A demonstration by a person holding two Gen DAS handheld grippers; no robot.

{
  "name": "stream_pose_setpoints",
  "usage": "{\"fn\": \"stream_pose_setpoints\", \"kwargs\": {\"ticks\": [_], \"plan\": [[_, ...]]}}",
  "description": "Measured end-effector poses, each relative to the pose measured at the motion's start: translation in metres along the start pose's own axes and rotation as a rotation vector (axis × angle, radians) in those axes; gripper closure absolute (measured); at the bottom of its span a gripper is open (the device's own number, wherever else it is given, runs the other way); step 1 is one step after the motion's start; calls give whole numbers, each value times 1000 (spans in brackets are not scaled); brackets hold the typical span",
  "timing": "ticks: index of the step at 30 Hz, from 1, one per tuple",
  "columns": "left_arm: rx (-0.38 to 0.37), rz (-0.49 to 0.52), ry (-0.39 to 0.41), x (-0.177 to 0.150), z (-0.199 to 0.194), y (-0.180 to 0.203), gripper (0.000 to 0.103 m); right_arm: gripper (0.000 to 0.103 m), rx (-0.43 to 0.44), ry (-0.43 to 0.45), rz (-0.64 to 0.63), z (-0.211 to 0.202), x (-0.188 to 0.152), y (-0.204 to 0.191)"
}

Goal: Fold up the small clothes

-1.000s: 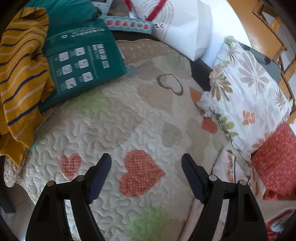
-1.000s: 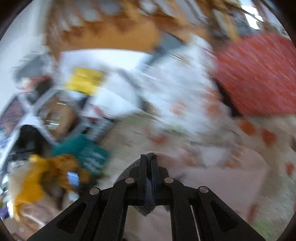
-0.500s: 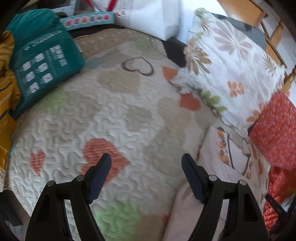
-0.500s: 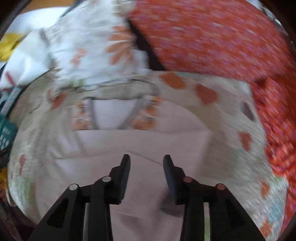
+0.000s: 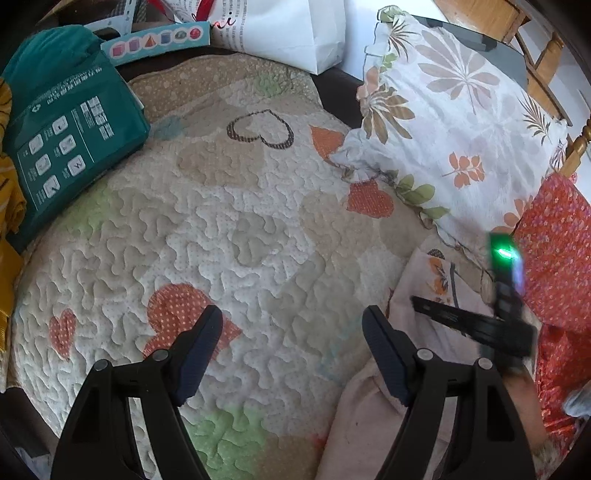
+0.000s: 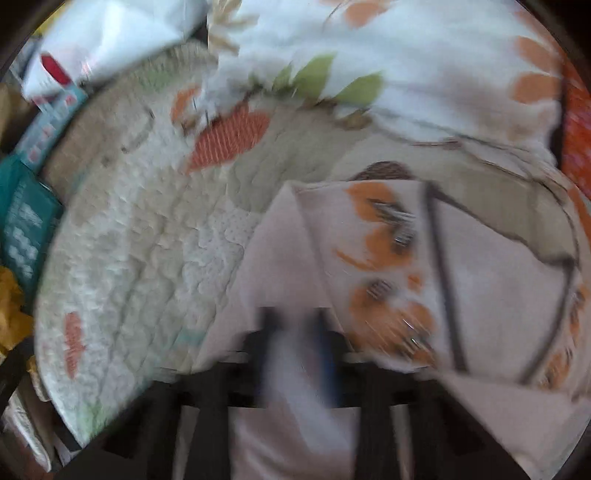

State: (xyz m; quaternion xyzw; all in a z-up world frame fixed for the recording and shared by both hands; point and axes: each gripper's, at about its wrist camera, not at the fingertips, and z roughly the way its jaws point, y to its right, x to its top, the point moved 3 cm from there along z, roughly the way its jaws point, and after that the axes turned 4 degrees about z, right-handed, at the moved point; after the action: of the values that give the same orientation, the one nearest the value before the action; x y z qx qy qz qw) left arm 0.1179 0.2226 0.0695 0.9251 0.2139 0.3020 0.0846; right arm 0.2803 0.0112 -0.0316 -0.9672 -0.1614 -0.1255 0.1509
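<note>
While the left gripper (image 5: 291, 332) hangs with its jaws spread wide and empty over the heart-patterned quilt (image 5: 221, 229), the pale pink garment (image 5: 373, 410) with orange print lies on the quilt's right edge, partly under that gripper's right finger. In the blurred right wrist view the right gripper (image 6: 295, 354) sits low over the same garment (image 6: 369, 258), jaws a narrow gap apart with pale cloth between them; whether they pinch it, I cannot tell. Farther back: floral pillow (image 5: 454, 122), green package (image 5: 70, 140), white paper bag (image 5: 288, 29).
</note>
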Motion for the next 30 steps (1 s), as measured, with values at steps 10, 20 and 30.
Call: {"fn": "stream_pose_setpoints", "kwargs": {"ticks": [10, 20, 30], "plan": [[-16, -19, -42, -5, 9, -4, 26, 93, -47, 68, 28, -6, 36, -31], [-110, 27, -150, -33, 25, 24, 26, 80, -6, 178, 197, -105, -114, 55], [-116, 196, -340, -82, 59, 68, 26, 74, -202, 179, 753, -164, -242, 273]]}}
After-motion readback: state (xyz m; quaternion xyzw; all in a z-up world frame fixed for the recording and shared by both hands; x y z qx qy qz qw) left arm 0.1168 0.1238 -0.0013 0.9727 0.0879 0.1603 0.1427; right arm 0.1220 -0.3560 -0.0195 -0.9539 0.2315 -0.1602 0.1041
